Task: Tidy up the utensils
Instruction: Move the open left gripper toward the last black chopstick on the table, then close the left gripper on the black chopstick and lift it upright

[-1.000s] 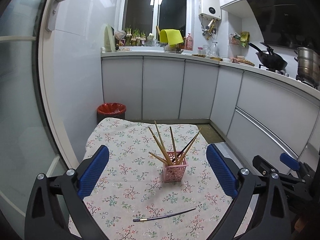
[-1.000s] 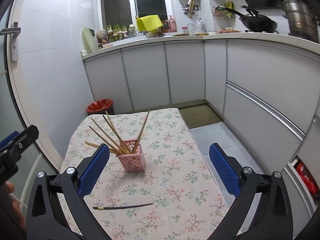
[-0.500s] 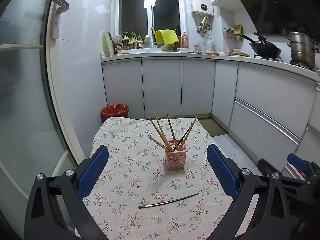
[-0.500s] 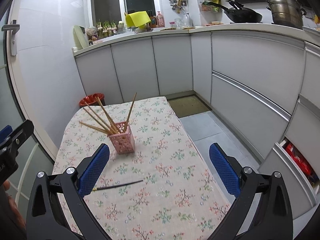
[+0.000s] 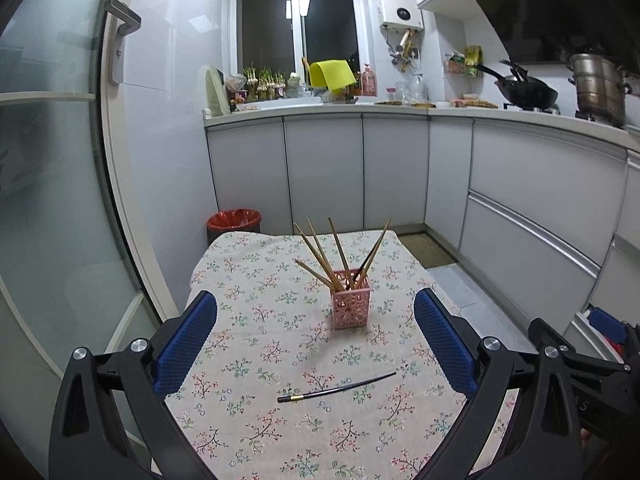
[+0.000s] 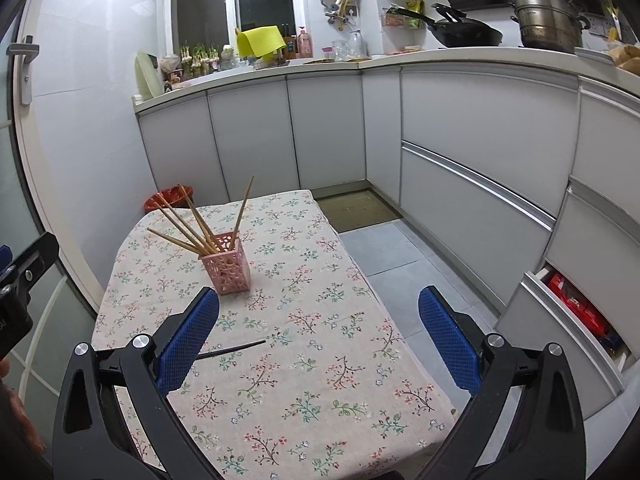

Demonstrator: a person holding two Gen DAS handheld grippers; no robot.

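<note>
A pink lattice holder [image 5: 351, 309] [image 6: 226, 262] stands mid-table with several wooden chopsticks [image 5: 320, 254] [image 6: 188, 220] and one dark one leaning in it. A single black chopstick [image 5: 338, 387] [image 6: 232, 349] lies flat on the floral tablecloth [image 5: 260, 344] [image 6: 320, 320], nearer than the holder. My left gripper [image 5: 315, 342] hovers open above the near table, the black chopstick between its blue pads but lower down. My right gripper [image 6: 318, 338] is open too, holding nothing; its left pad hides part of the black chopstick.
A red bin [image 5: 234, 221] [image 6: 168, 198] sits beyond the table's far edge. White cabinets [image 5: 360, 172] and a counter run along the back and right. A glass door [image 5: 48, 220] bounds the left. An open drawer [image 6: 580, 312] is at the right, with bare floor [image 6: 400, 252] beside the table.
Both grippers have pulled back and risen, so the table, holder and black chopstick sit farther away and lower in view. Jaws stay open; nothing on the table moved.
</note>
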